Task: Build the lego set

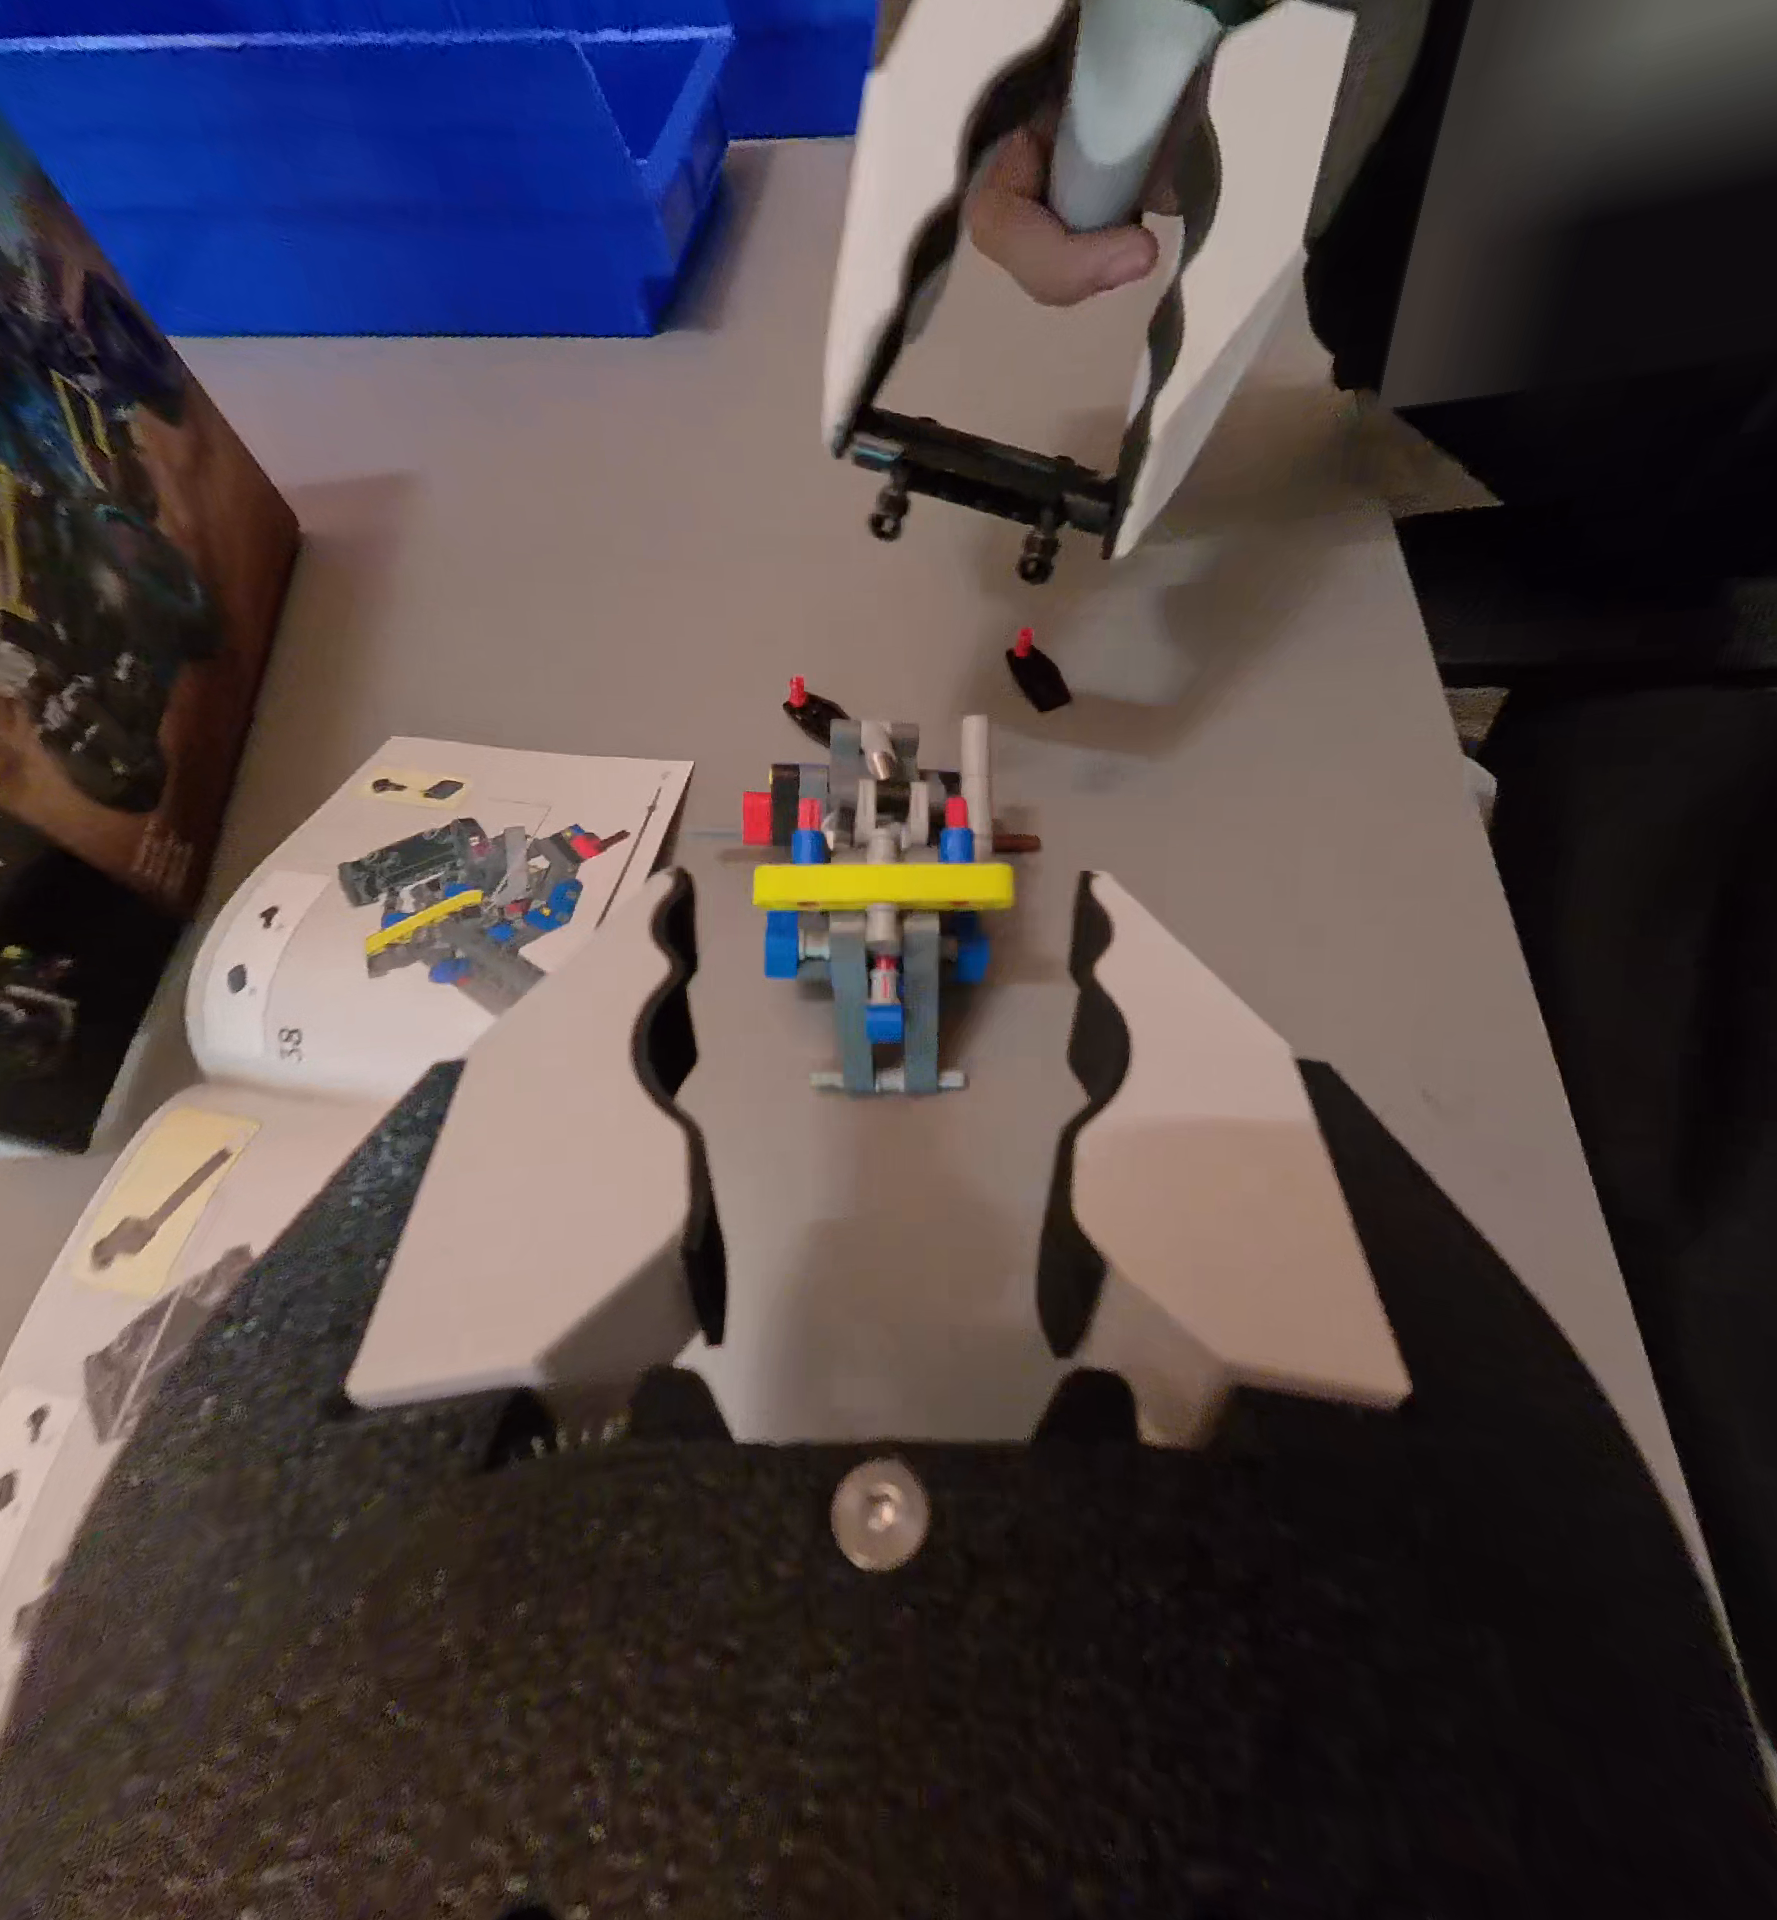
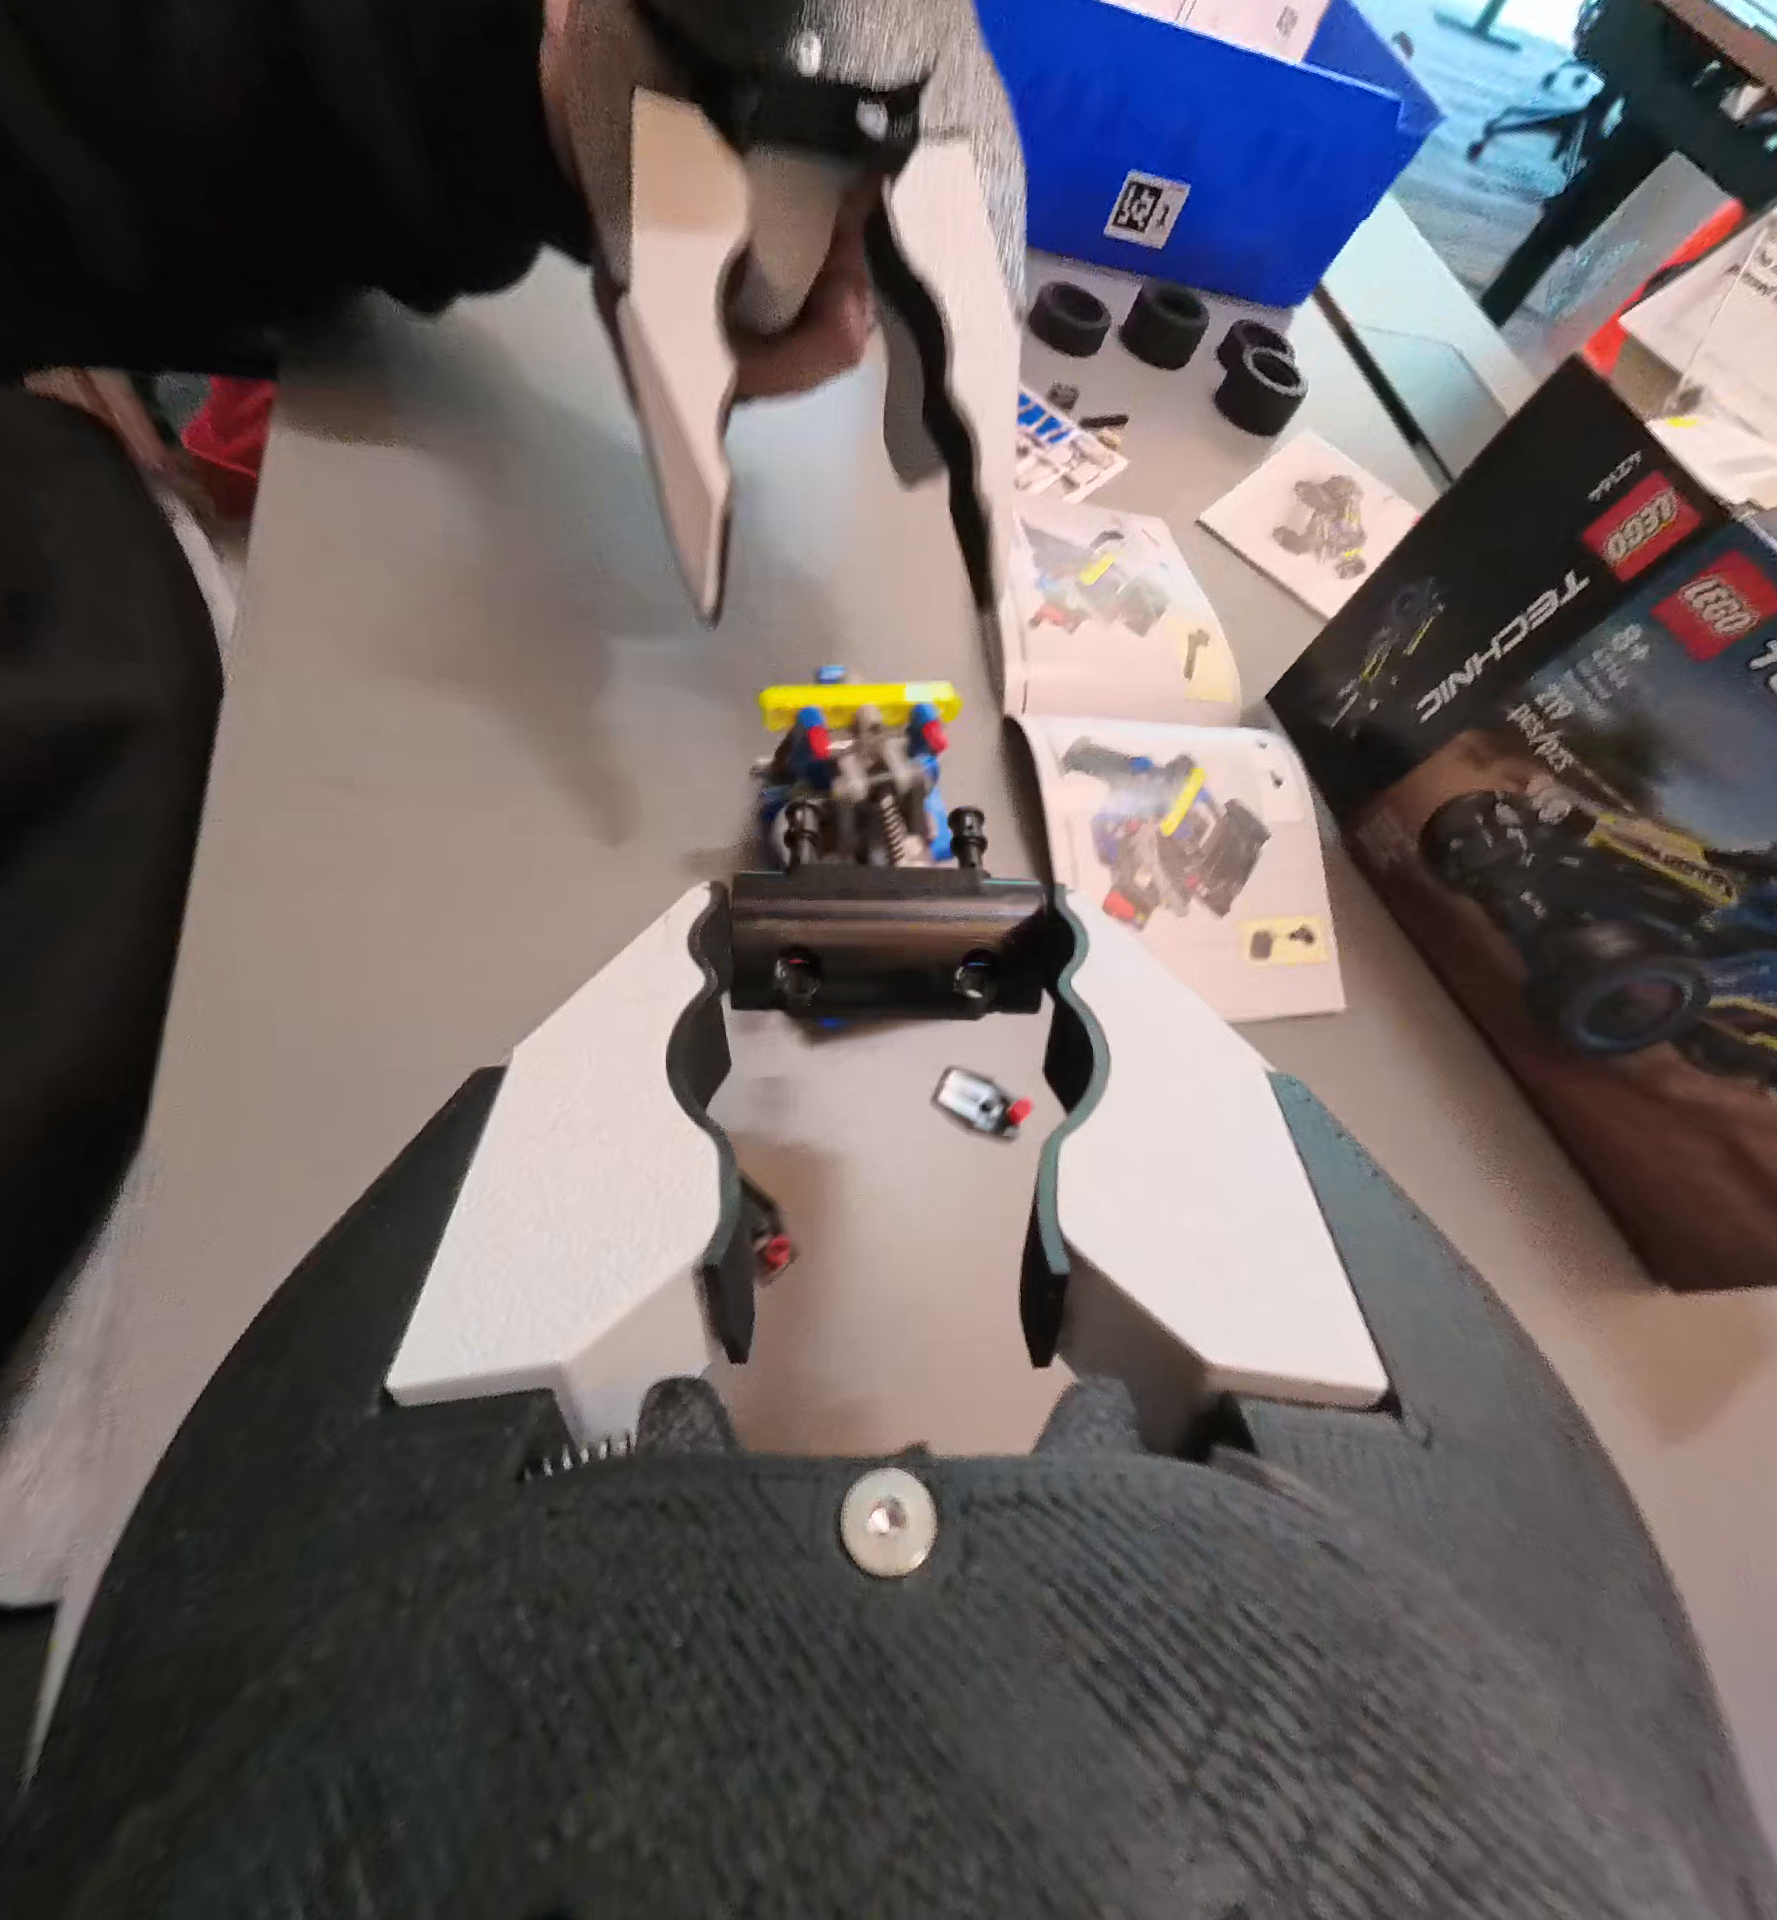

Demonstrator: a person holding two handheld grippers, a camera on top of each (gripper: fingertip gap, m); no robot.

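The right hand-held gripper [image 2: 884,951] squeezed a black brick piece [image 2: 884,956]. The left hand-held gripper [image 1: 884,914] stood wide open, holding nothing, with the little toy build [image 1: 879,894] at its 12 o'clock on the bench [image 1: 551,582].

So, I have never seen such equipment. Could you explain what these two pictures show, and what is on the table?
A person holds two hand-operated grippers, each with a camera looking along its white fingers. One picture is from the left gripper, whose fingers stand open and hold nothing. The other is from the right gripper, which clamps a black brick piece. On the grey table stand a small colourful brick model, an open instruction booklet, the toy's box, black tyres and a blue bin.
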